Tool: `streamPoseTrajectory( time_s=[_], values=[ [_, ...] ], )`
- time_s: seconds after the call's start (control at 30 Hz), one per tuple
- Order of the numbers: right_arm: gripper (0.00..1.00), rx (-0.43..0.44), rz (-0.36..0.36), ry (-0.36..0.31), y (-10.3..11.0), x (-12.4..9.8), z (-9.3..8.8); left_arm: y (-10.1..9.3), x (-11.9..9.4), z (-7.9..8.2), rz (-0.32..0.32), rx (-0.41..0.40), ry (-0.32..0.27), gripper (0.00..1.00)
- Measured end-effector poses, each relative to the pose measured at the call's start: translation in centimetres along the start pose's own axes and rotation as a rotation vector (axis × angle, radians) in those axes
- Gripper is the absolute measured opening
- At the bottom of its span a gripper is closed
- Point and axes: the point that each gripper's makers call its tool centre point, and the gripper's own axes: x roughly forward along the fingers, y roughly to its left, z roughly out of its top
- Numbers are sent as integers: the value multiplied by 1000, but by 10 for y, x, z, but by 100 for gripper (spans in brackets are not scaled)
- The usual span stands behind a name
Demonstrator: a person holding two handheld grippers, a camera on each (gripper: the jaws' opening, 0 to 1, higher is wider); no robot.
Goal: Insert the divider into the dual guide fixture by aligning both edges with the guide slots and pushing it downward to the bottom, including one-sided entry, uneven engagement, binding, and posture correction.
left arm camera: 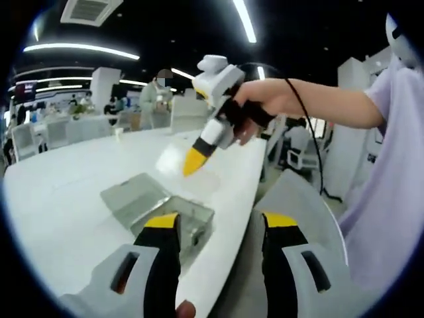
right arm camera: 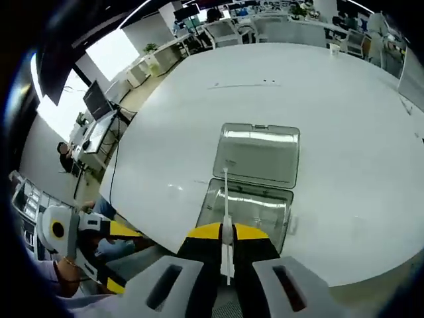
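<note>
Clear plastic makes up the box [right arm camera: 255,179] lying near the table [right arm camera: 344,119] edge, its hinged lid folded back flat beyond it, at the centre of the right gripper view. In that view the right gripper [right arm camera: 226,237] rises from the bottom with its yellow-tipped jaws pressed together on the divider [right arm camera: 226,199], a thin clear sheet seen edge-on that stands up over the near wall of the box. Lower left there, the left gripper [right arm camera: 109,232] hangs off the table edge in a person's hand.

In the left gripper view the left gripper [left arm camera: 218,225] has its jaws spread wide with nothing between them; the box [left arm camera: 159,209] sits just beyond the left jaw, lower centre. Above it, at the upper middle of the frame, the right gripper [left arm camera: 193,160] points down with the divider [left arm camera: 171,159] as a pale blur at its tip, a hand [left arm camera: 255,106] round its grip.

White and glossy, the table is long and curved. Other white tables, chairs, strip lights on a dark ceiling and a standing person [left arm camera: 158,99] lie behind it.
</note>
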Motion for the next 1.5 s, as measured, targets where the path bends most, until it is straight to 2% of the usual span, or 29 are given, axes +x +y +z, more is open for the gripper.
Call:
streamPoseTrajectory(
  time_s=[0.3, 0.37, 0.67, 0.9, 1.1, 1.5],
  values=[
    [0, 75, -58, 84, -16, 23, -8, 6, -5, -1, 21, -22, -22, 47],
    [0, 100, -52, 96, -17, 27, -8, 6, -6, -2, 25, -26, -26, 47],
    [0, 122, -93, 162, -31, 41, -16, 13, -15, -2, 62, -43, -48, 47],
    [0, 194, -129, 240, -45, 58, -26, 13, -20, -1, 74, -48, -54, 47],
    [0, 231, -135, 260, -50, 65, -28, 20, -26, -3, 92, -59, -52, 47],
    [0, 236, -158, 316, -53, 81, -36, 27, -28, -6, 107, -77, -50, 47]
  ],
)
